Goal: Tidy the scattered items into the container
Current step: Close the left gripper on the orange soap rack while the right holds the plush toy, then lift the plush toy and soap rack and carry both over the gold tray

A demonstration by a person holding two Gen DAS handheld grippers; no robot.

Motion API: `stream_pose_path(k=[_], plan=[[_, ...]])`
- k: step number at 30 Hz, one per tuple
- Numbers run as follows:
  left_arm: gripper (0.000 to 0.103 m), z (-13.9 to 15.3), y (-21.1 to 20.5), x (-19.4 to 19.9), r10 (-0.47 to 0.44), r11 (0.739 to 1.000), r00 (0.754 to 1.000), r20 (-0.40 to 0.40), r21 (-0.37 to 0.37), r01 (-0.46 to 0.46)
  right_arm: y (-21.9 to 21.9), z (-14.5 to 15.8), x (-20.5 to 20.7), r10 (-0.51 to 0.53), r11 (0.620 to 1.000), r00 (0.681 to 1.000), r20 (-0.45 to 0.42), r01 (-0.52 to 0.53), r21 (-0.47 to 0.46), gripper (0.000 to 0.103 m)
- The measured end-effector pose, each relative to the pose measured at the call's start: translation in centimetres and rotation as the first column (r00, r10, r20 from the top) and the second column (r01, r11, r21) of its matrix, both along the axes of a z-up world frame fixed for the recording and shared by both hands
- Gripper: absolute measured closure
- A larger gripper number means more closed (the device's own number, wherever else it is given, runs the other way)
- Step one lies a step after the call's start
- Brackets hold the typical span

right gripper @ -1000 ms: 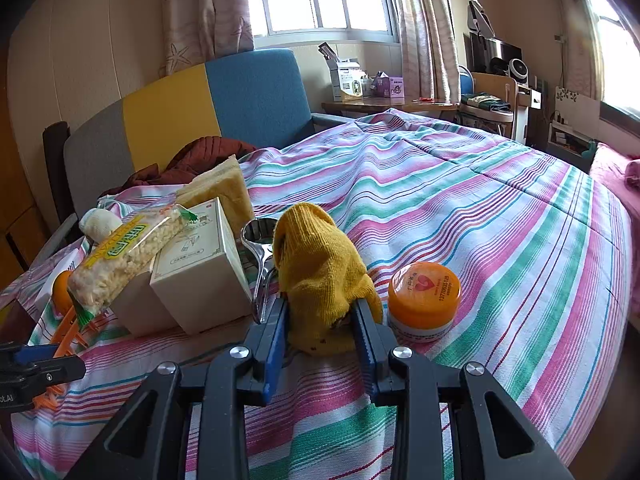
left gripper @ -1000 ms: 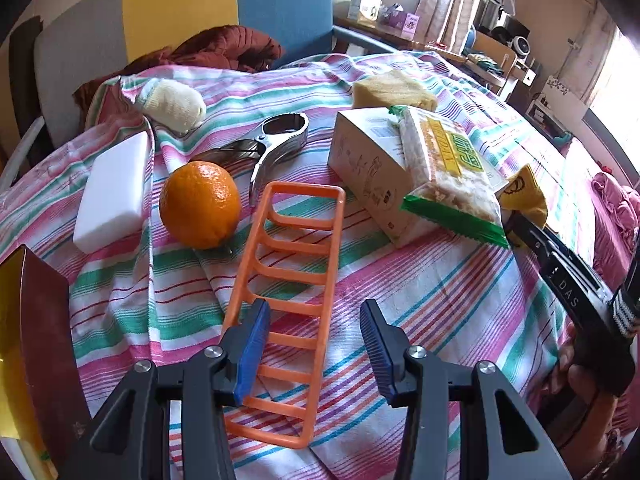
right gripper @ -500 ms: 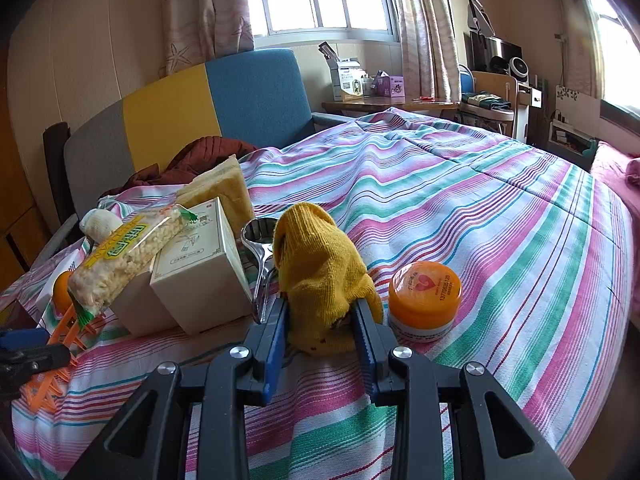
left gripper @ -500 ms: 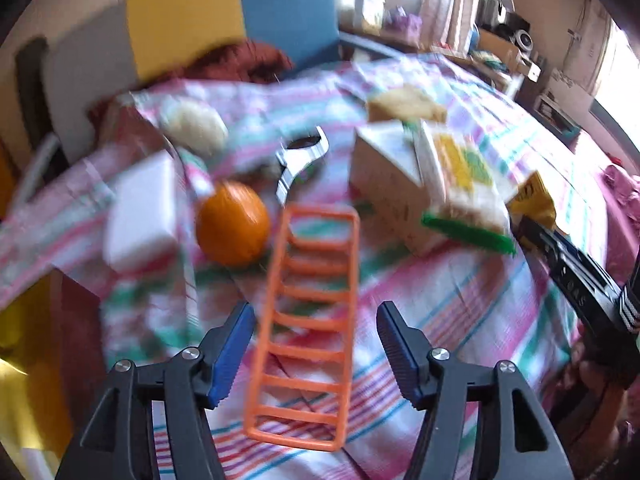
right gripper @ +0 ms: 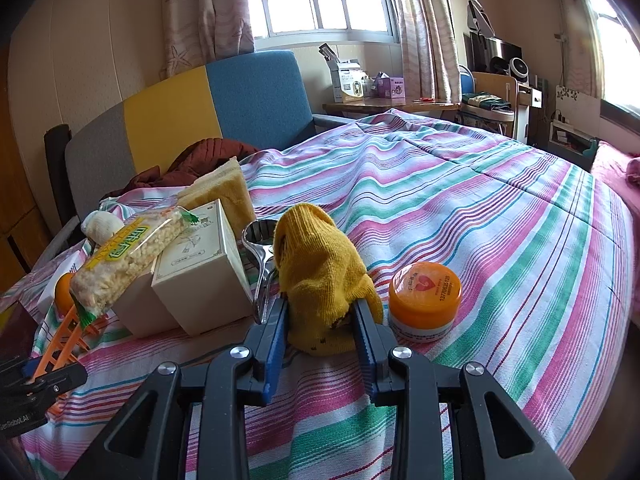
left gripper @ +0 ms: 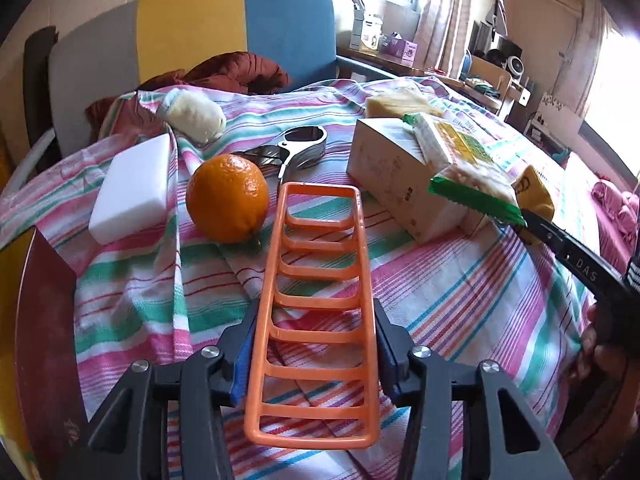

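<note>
An orange ladder-shaped plastic rack [left gripper: 316, 304] lies on the striped bedsheet. My left gripper [left gripper: 314, 320] straddles its near half, and the closing jaws have their blue pads against both side rails. My right gripper [right gripper: 320, 312] is shut on a yellow knitted sock [right gripper: 320, 272] resting on the sheet. From the left wrist view that gripper [left gripper: 560, 240] reaches in from the right. A dark red box edge [left gripper: 44, 320] stands at the far left.
An orange fruit [left gripper: 227, 198], a white block [left gripper: 132, 192], a rolled white sock [left gripper: 196, 114] and a metal tool [left gripper: 300, 148] lie beyond the rack. A white carton [left gripper: 400, 176] carries a snack pack [left gripper: 460, 160]. An orange-lidded jar [right gripper: 424, 300] sits right of the sock.
My left gripper opened wide, shifted right over the rack and closed in on its two rails. The right gripper and the sock have not moved.
</note>
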State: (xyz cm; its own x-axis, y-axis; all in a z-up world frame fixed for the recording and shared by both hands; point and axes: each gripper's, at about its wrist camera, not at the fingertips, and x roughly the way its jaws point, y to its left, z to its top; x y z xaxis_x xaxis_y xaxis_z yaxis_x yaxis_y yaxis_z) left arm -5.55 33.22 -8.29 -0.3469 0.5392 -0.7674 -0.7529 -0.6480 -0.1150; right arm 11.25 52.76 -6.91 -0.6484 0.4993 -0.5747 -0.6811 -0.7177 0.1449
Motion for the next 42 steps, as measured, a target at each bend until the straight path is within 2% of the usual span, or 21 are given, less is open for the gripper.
stream_pose_path(k=[9,12,20,28,33,35,36,37,39,42], plan=[[0.054,-0.1,-0.8,1.1,0.019,1.000,0.999,-0.038,0.013,-0.018,-0.5,0.3,1.5,-0.019,1.000,0.998,-0.052,0.019,-0.001,0.073],[0.054,-0.1,-1.3,1.4,0.025,0.999,0.999,-0.035,0.028,-0.024,-1.3,0.3,1.6,-0.009,1.000,0.999,-0.043,0.009,0.003,0.073],[0.054,-0.1,-2.4,2.6,0.014,0.999,0.999,-0.048,0.049,-0.012,-5.2,1.4,1.4,0.056,0.994,0.998,-0.026,-0.053,0.098,0.076],[0.054,-0.2,-3.7,3.2,0.016,0.996,0.999,-0.041,0.088,-0.012,-7.4,1.7,2.4,0.085,0.994,0.996,-0.039,-0.082,0.072,0.077],[0.054,-0.1,-4.8,4.1,0.024,0.994,0.999,-0.037,0.109,-0.020,-9.0,1.5,2.9,0.129,0.991,0.990,-0.052,-0.130,-0.009,0.077],[0.054,-0.2,-5.0,4.0,0.026,0.993,0.999,-0.024,0.119,-0.023,-9.8,1.4,2.6,0.139,0.990,0.990,-0.018,-0.139,0.030,0.074],[0.054,-0.2,-5.1,3.9,0.024,0.992,1.000,-0.019,0.123,-0.022,-9.8,1.5,2.4,0.146,0.989,0.989,-0.012,-0.146,0.031,0.066],[0.054,-0.2,-5.1,3.8,0.024,0.992,1.000,-0.016,0.125,-0.021,-9.6,1.7,2.3,0.146,0.989,0.989,-0.017,-0.146,0.027,0.050],[0.053,-0.2,-4.9,3.9,0.023,0.993,0.999,-0.023,0.112,-0.020,-9.3,2.2,2.0,0.151,0.988,0.987,-0.046,-0.150,0.029,0.034],[0.053,-0.1,-4.2,4.0,0.018,0.997,0.999,-0.041,0.075,-0.015,-8.8,2.2,0.8,0.160,0.985,0.987,-0.007,-0.160,0.059,0.034]])
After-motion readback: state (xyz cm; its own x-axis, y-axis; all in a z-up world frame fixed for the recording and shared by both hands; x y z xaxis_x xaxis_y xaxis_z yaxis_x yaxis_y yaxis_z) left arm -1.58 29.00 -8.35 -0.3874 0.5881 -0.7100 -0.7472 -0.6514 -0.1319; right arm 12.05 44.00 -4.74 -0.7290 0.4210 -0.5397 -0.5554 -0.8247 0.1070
